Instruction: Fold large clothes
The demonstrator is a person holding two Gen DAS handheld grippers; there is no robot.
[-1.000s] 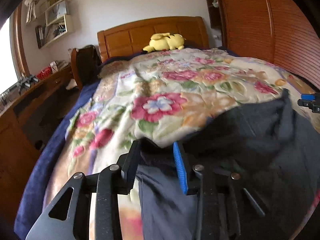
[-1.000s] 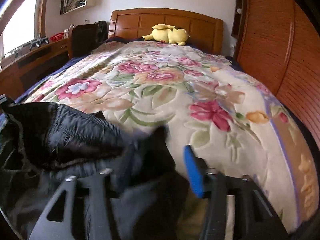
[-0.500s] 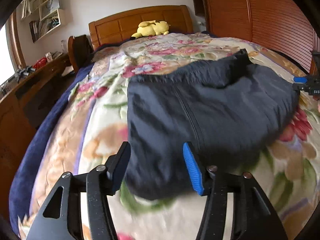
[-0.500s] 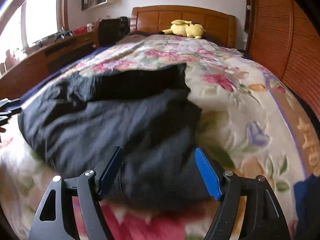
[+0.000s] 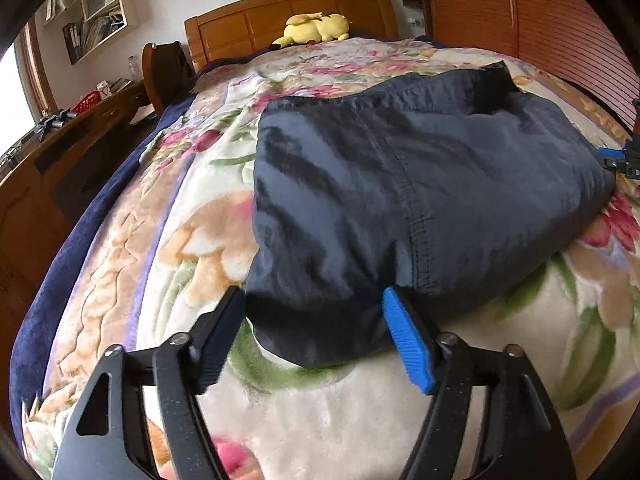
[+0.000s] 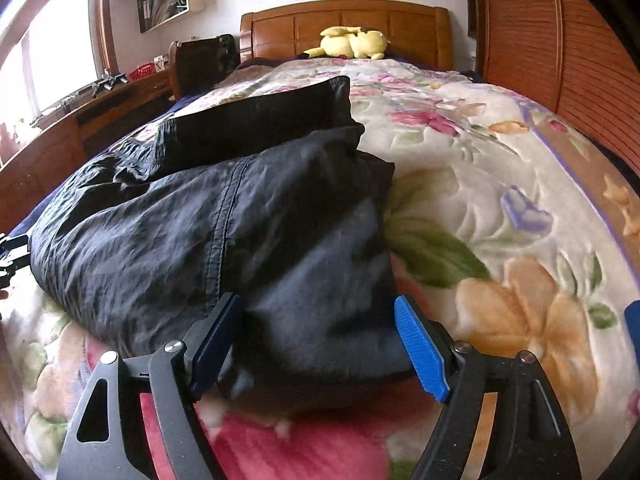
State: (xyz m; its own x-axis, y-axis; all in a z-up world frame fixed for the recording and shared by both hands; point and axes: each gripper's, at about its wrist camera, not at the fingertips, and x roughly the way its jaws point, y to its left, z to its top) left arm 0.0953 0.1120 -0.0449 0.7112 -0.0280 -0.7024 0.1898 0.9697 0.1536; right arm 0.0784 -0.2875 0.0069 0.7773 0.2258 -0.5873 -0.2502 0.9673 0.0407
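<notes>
Now both grippers' fingers opening, released around dark garment [image 5: 400, 184] edge; no legible writing.

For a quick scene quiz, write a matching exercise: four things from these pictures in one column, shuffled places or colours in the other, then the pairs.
Things:
1. dark garment
2. yellow plush toy
3. red basket
4. chair

Descriptions:
A. by the wooden headboard, at the far end of the bed
B. on the desk near the window
C. folded on the flowered blanket, its near edge between open fingers
D. stands between desk and bed

Pairs: 1-C, 2-A, 3-B, 4-D
</notes>
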